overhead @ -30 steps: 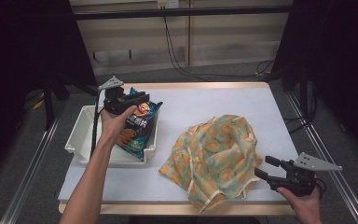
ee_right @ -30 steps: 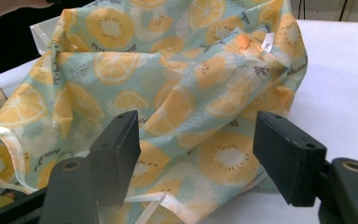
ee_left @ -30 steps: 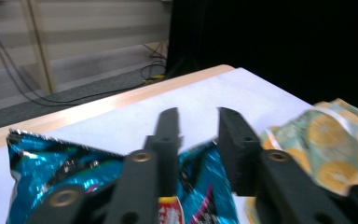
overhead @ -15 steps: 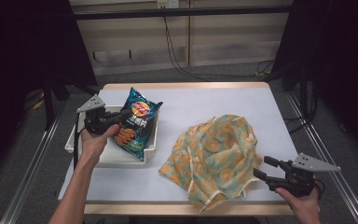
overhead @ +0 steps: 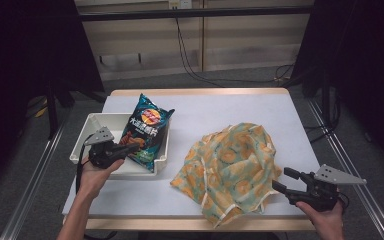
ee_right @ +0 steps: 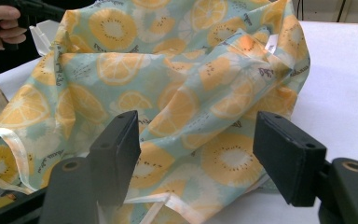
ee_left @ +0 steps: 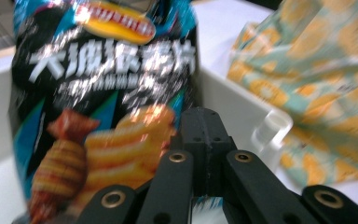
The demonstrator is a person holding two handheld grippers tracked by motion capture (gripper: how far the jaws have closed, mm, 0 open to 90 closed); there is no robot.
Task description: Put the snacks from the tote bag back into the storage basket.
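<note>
A dark blue chip bag (overhead: 146,131) leans in a white tray (overhead: 92,122), its top sticking out over the far rim. My left gripper (overhead: 131,148) is over the tray's near left part and points at the bag's lower half. Its jaws are shut with nothing between them, and in the left gripper view the gripper (ee_left: 204,125) has its closed tips just in front of the chip bag (ee_left: 98,93). An orange-slice print cloth (overhead: 230,165) lies crumpled right of centre. My right gripper (overhead: 284,180) is open at its near right edge, and the cloth (ee_right: 177,79) is beyond the gripper (ee_right: 200,135).
The tray's white rim (ee_left: 265,126) lies between the bag and the cloth (ee_left: 317,70). White table covering (overhead: 230,110) stretches bare behind the cloth. Metal rails (overhead: 345,155) run along both table sides. The left hand (ee_right: 0,25) shows far off in the right gripper view.
My left gripper has let go of the bag's top and moved left and down toward the tray's near side. The bag now leans in the tray on its own. The right gripper stayed put.
</note>
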